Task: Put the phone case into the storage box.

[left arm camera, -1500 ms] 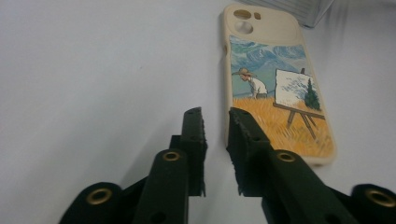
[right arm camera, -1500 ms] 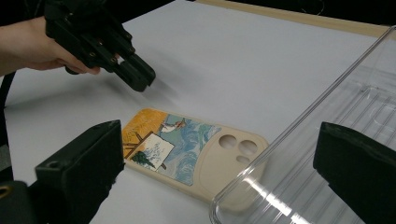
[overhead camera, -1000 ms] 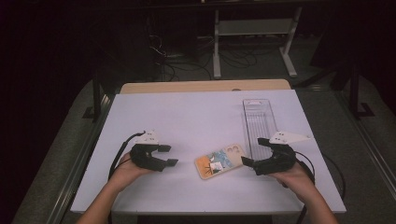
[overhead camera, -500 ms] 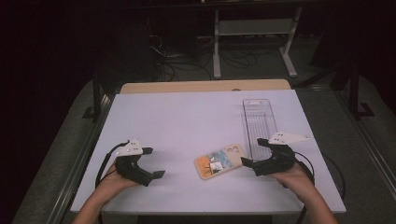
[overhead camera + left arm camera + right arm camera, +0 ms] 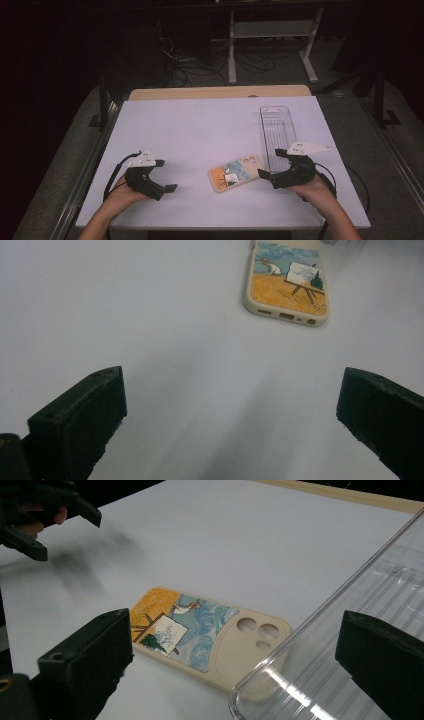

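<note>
phone case (image 5: 236, 172) lies flat — right gripper (image 5: 272, 167) probably just beside.

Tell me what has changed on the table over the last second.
The left gripper drew back toward the table's near left edge, away from the phone case, and its jaws have just been opening; nothing is between them. The right gripper stayed beside the case, jaws open. The case and the clear tray have not moved.
</note>
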`<state>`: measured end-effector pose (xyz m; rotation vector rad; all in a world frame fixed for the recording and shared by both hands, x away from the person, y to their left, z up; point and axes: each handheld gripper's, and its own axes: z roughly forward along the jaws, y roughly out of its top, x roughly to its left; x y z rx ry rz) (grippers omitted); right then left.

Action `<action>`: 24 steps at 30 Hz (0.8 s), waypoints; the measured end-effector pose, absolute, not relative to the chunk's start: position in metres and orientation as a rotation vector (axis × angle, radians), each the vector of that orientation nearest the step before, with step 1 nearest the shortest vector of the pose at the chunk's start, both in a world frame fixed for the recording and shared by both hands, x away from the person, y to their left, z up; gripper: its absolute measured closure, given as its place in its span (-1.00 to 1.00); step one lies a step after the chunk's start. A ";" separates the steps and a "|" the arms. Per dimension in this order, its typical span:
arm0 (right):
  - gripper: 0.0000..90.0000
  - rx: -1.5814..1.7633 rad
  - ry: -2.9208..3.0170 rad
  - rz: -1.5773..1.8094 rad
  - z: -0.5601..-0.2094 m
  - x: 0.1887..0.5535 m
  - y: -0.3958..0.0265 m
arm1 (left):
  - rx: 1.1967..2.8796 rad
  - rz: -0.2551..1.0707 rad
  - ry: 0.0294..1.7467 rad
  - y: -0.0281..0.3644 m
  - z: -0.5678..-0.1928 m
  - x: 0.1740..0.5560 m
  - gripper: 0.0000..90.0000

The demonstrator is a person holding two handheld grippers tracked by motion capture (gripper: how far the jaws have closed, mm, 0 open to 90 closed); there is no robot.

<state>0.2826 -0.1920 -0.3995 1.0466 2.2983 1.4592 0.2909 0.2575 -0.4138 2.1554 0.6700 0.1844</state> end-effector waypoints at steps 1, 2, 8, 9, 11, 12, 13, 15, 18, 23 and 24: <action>-0.97 1.047 2.298 1.459 -0.399 0.283 -0.192 | 2.155 0.184 0.670 0.257 -0.414 0.291 -1.00; -0.97 1.045 2.297 1.460 -0.399 0.283 -0.192 | 2.144 0.184 0.675 0.257 -0.413 0.291 -1.00; -0.97 1.045 2.301 1.462 -0.399 0.283 -0.191 | 2.147 0.191 0.665 0.256 -0.407 0.295 -1.00; -0.97 1.045 2.301 1.462 -0.399 0.283 -0.191 | 2.142 0.192 0.666 0.255 -0.406 0.295 -1.00; -0.97 1.046 2.302 1.460 -0.400 0.283 -0.191 | 2.144 0.189 0.662 0.253 -0.405 0.296 -1.00; -0.97 1.046 2.302 1.460 -0.400 0.283 -0.191 | 2.142 0.187 0.661 0.252 -0.404 0.296 -1.00; -0.97 1.046 2.302 1.460 -0.400 0.283 -0.190 | 2.144 0.188 0.660 0.251 -0.403 0.297 -1.00; -0.97 1.046 2.302 1.461 -0.400 0.283 -0.190 | 2.141 0.184 0.658 0.248 -0.401 0.299 -1.00; -0.97 1.044 2.301 1.461 -0.400 0.284 -0.191 | 2.133 0.174 0.652 0.244 -0.398 0.302 -1.00; -0.97 1.045 2.299 1.463 -0.399 0.284 -0.191 | 2.142 0.163 0.634 0.235 -0.396 0.305 -1.00; -0.97 1.045 2.299 1.464 -0.399 0.284 -0.191 | 2.145 0.162 0.628 0.232 -0.395 0.306 -1.00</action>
